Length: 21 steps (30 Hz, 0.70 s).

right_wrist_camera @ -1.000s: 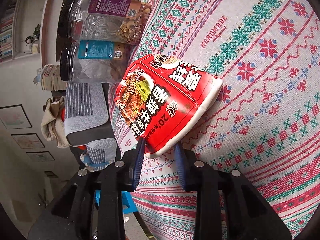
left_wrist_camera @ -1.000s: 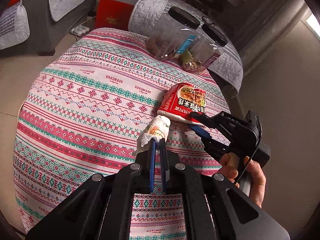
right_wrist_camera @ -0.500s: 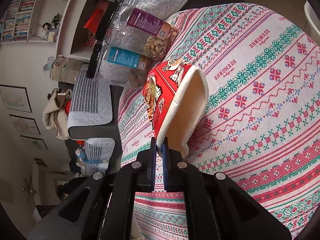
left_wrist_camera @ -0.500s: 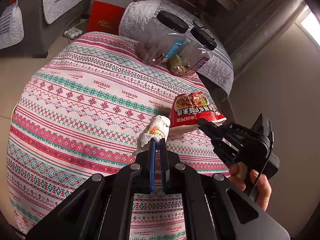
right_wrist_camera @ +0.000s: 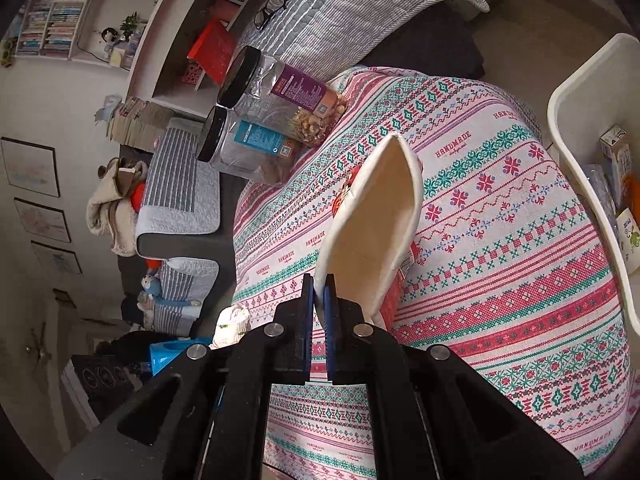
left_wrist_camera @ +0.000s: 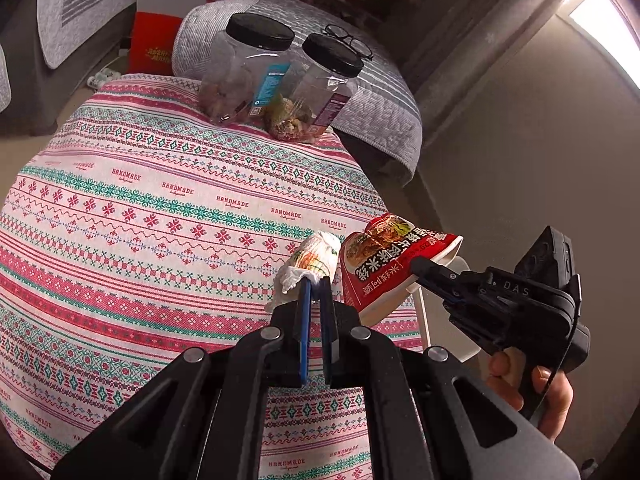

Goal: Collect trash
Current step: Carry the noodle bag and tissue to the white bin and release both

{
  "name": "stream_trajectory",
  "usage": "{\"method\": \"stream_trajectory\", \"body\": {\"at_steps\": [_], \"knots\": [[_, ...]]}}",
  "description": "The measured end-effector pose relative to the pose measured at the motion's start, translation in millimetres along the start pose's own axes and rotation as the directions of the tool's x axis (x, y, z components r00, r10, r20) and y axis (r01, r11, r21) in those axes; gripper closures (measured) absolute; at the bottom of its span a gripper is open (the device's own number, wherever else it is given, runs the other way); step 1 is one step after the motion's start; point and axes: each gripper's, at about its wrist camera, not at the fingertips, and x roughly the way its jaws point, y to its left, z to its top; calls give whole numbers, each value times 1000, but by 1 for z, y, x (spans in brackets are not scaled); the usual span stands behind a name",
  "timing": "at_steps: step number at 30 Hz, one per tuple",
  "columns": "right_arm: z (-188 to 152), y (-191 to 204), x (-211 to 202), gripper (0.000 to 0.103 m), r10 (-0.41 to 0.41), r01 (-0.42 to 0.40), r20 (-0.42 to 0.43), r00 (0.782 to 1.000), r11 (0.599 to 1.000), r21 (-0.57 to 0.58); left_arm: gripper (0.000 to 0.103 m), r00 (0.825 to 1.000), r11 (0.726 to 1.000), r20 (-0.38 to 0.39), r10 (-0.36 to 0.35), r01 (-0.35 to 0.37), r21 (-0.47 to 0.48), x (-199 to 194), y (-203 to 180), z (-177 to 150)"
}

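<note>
Right gripper [right_wrist_camera: 319, 300] clenched on the rim of a crushed red paper noodle cup with a cream inside [right_wrist_camera: 370, 224], held lifted off the surface with the striped red-and-green patterned cloth [left_wrist_camera: 160, 216]. Long axis of the cup pointing forward, away from the gripper, with the flattened mouth turned toward the right wrist camera. White plastic bin with a rounded rim [right_wrist_camera: 576, 128] standing to the right of this cup, just beyond the edge of the surface, already with some small packages inside; so the coming move probably a swing to the right and then a release above the opening. Left gripper [left_wrist_camera: 315, 286] clenched on a crumpled white paper wrapper with green and orange print [left_wrist_camera: 314, 258], hanging just beside the cup on its left side; touching or not, cannot tell. Right gripper therefore nearer to the bin, left gripper farther, with the cup between. Two clear plastic jars with black lids [left_wrist_camera: 280, 80] standing well apart at the far edge of the surface, out of the way. Risk: thin rim perhaps slipping from the grip during the swing.
</note>
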Motion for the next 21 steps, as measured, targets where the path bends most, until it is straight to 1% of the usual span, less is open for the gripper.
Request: {"method": "stream_trajectory", "body": {"at_steps": [5, 9, 11, 15, 18, 21], "knots": [[8, -13, -42, 99, -9, 10, 16, 1000, 1000, -19, 99, 1000, 999, -15, -23, 24, 44, 18, -39, -5], [17, -32, -85, 99, -9, 10, 53, 999, 1000, -17, 99, 998, 996, -31, -48, 50, 78, 35, -70, -12], [21, -42, -107, 99, -9, 10, 72, 997, 1000, -18, 99, 998, 992, -33, -60, 63, 110, 43, -90, -18], [28, -59, -152, 99, -54, 61, 133, 990, 997, -48, 99, 993, 981, -58, -107, 115, 159, 61, -132, -31], [31, -72, -178, 99, -114, 127, 179, 977, 990, -65, 99, 988, 966, -71, -137, 149, 210, 74, -169, -43], [33, -86, -194, 99, -146, 159, 186, 972, 986, -57, 99, 981, 953, -104, -163, 184, 239, 91, -201, -56]]}}
